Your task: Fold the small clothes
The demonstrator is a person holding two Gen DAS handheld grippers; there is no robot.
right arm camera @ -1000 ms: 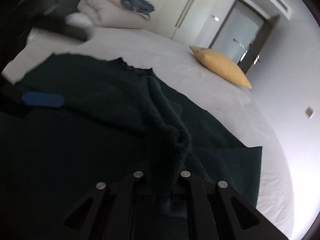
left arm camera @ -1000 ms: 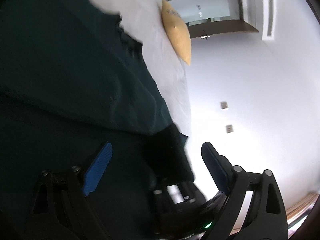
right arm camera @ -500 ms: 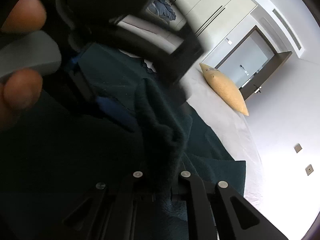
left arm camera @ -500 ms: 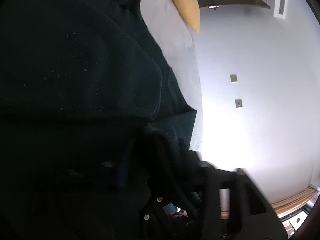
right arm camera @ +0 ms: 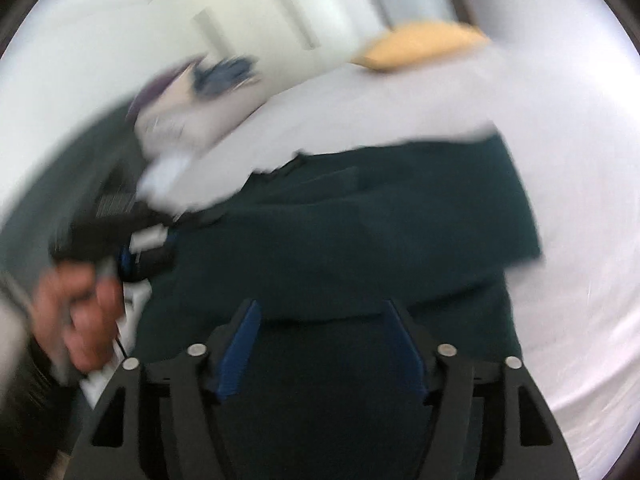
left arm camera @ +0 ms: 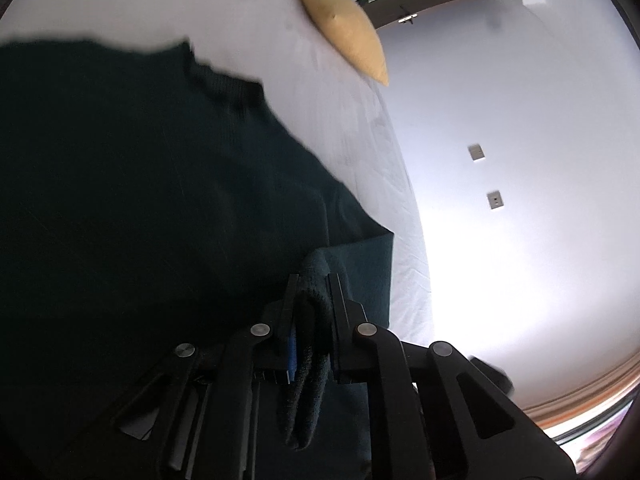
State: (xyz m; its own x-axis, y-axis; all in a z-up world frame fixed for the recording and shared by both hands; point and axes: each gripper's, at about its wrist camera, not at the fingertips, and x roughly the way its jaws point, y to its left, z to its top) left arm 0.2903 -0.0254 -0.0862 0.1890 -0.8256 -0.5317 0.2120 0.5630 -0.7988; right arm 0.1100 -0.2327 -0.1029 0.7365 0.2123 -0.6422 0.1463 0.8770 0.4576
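A fold of the dark green garment [left arm camera: 160,208] is pinched between the closed fingers of the left gripper [left arm camera: 314,300]. The right gripper [right arm camera: 326,344] is spread wide above the garment, nothing held. The garment is laid flat on the white bed [left arm camera: 340,120]. A yellow pillow [left arm camera: 344,24] is seen at the far edge. Right view is motion-blurred.

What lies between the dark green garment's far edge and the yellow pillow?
Only bare white bedsheet between the dark green garment and the yellow pillow, seen clearest in the left wrist view.
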